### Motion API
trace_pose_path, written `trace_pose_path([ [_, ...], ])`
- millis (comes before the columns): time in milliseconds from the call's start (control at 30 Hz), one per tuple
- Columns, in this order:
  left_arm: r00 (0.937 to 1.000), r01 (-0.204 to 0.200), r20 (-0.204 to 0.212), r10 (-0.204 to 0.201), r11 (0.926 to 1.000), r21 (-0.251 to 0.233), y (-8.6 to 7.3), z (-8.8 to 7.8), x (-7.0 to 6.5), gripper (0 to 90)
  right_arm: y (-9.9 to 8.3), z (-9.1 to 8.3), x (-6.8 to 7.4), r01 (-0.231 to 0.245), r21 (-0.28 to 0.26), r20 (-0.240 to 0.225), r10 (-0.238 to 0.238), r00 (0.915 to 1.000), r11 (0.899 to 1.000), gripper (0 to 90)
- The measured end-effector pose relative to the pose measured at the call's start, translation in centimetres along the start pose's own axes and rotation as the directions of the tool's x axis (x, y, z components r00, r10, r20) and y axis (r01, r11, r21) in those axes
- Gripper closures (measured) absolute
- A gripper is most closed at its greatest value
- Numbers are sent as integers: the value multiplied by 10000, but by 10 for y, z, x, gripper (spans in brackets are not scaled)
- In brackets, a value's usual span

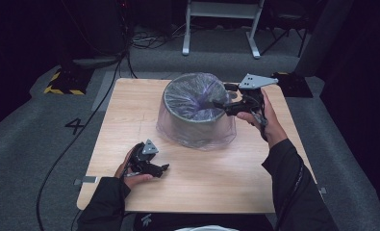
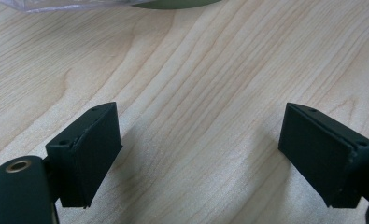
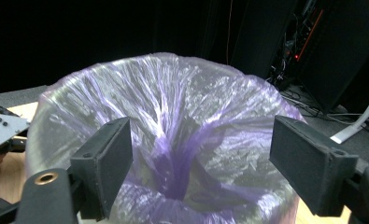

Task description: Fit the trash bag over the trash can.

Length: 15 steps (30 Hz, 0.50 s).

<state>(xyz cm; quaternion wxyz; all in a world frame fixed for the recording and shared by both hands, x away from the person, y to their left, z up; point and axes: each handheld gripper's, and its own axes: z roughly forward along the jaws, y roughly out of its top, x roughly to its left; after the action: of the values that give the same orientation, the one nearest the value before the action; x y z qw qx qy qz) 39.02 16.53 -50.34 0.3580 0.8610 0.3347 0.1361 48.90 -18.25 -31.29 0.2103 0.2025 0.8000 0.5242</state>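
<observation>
A round grey-green bin [image 1: 197, 126] stands at the middle back of the wooden table [image 1: 216, 178]. A thin purple-tinted plastic bag [image 1: 192, 96] lines it, sags into a funnel inside [image 3: 173, 107] and drapes down its outside to the tabletop. My right gripper [image 1: 223, 96] hovers at the bin's right rim, jaws open over the bag's mouth [image 3: 201, 158] with nothing between them. My left gripper [image 1: 164, 168] rests low at the front left of the table, open over bare wood [image 2: 201, 149]. In the left gripper view, the bag's hem [image 2: 70, 5] and the bin's base [image 2: 177, 3] lie just ahead.
The table stands on grey carpet. A black cable [image 1: 82, 130] runs along the floor at the left, past a marked numeral [image 1: 75, 126]. A yellow-and-black striped base [image 1: 62, 82] sits at back left and white frame legs [image 1: 221, 29] stand behind the table.
</observation>
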Motion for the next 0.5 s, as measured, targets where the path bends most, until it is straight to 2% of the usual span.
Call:
trace_pose_path([
  [500,10000,3,-5,-3,10000,-15,0,0,0,125,7,25,-2,-111,462,-97,116,9999,9989,218],
])
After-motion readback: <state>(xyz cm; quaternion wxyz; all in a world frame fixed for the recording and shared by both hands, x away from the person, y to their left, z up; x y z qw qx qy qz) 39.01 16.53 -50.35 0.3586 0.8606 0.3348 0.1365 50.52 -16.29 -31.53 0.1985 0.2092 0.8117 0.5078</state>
